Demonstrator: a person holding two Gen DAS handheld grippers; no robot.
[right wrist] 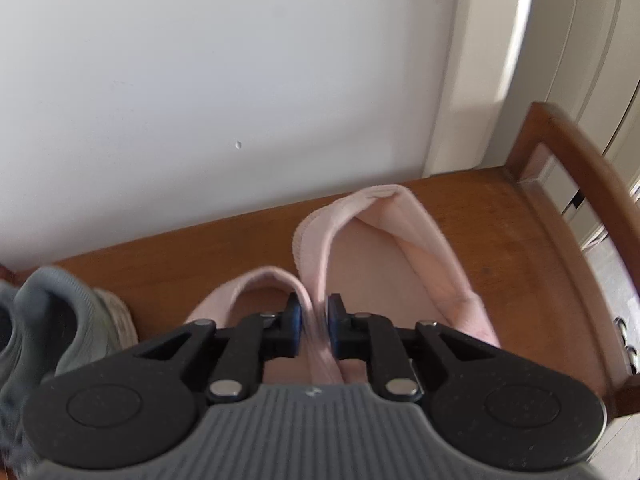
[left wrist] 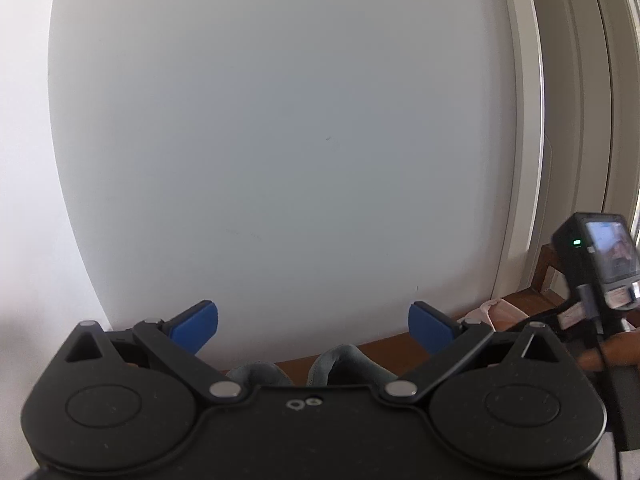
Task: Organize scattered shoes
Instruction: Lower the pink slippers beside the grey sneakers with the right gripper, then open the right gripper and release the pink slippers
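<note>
While the left gripper [left wrist: 313, 330] hangs with its blue pads spread wide and nothing between them, facing mostly blank white wall [left wrist: 280, 140], the grey shoes [left wrist: 344, 364] sit just below it near the bench's [right wrist: 500, 224] back edge, only their collars showing over the gripper body. Further right, the right gripper [right wrist: 314, 322] is pressed together on the touching inner collars of the pink slippers [right wrist: 392, 240], pinching both as a pair over the middle of the wooden bench, the grey pair just beside them toward the bench's left end.

I'd judge the step in hand to be setting the pink pair down beside the grey one; next comes lowering them flat, toes to the wall, then opening the fingers without dragging the fabric.

Whether the slipper soles rest on the bench or hang just above it I cannot tell; motion blur smears the pinched fabric. Grey toes are cut off, and the bench's front edge is hidden.
</note>
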